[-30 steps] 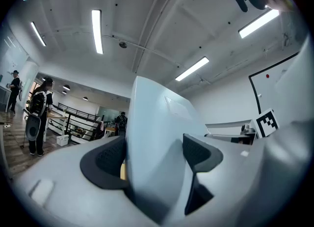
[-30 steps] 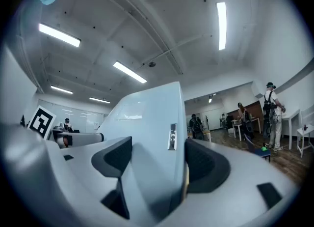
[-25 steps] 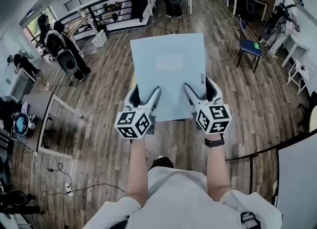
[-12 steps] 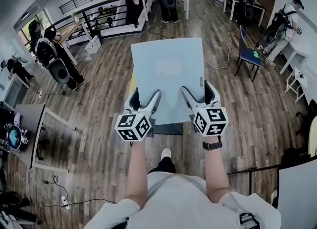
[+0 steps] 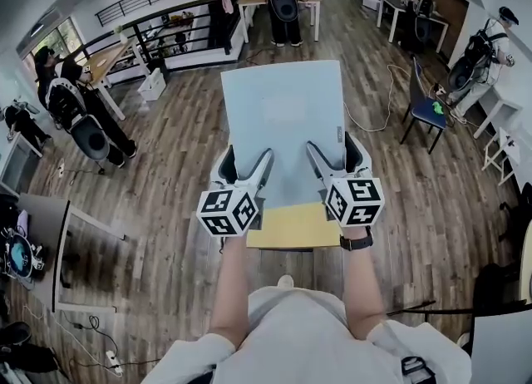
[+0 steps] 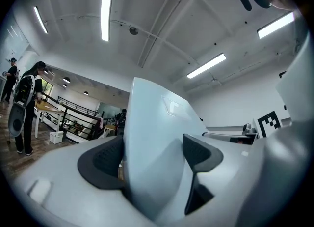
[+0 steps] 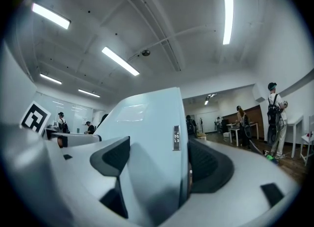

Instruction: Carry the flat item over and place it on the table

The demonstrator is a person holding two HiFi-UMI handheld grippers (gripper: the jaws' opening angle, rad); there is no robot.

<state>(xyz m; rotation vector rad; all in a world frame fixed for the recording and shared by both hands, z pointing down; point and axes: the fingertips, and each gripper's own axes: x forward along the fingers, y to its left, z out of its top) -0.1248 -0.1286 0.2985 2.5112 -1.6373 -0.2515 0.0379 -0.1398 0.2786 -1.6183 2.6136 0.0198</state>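
A pale blue flat panel is held out in front of me above the wooden floor, with a small label at its right edge. My left gripper is shut on its near left edge and my right gripper on its near right edge. Under the near edge and between the marker cubes shows a yellow table top. In the left gripper view the panel fills the gap between the jaws of the left gripper. The right gripper view has the panel clamped in the right gripper.
Several people with gear stand at the left, at the far middle and at the right. A blue chair stands right of the panel, a black railing runs at the back left, and a desk is at the left.
The room has slid back under me as I walk forward. A yellow table top has come into view beneath the panel's near edge. Both grips are unchanged.
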